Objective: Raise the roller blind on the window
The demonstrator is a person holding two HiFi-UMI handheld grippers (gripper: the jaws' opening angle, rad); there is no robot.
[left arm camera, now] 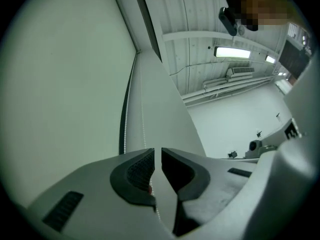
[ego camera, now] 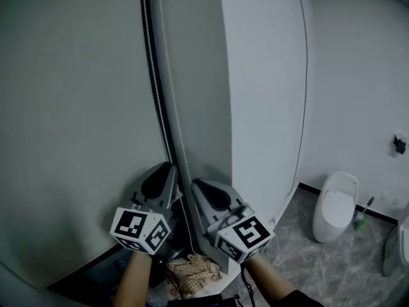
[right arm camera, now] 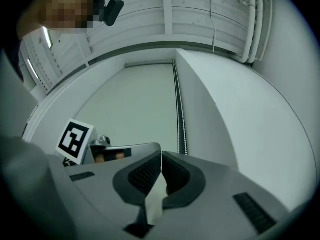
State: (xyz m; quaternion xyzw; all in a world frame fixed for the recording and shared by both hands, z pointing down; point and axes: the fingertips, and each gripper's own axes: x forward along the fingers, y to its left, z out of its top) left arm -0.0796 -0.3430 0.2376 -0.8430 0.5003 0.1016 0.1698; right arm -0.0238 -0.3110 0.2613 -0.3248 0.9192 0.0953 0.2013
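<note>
Head view, left hand-held gripper (ego camera: 170, 166) grasping bead chain (left arm camera: 143, 119), right hand-held gripper (ego camera: 195, 182) clenched, roller blind (ego camera: 77, 107) left, toilet (ego camera: 335, 206) right.

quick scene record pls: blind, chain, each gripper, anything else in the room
blind: roller blind covers all of the window in view
chain: bead chain runs along the blind's right edge
left gripper: jaws nearly closed, chain passing between them
right gripper: jaws together, nothing visible between them
placement: both grippers low, side by side, pointing up along the blind's edge
other: toilet on the floor at right
</note>
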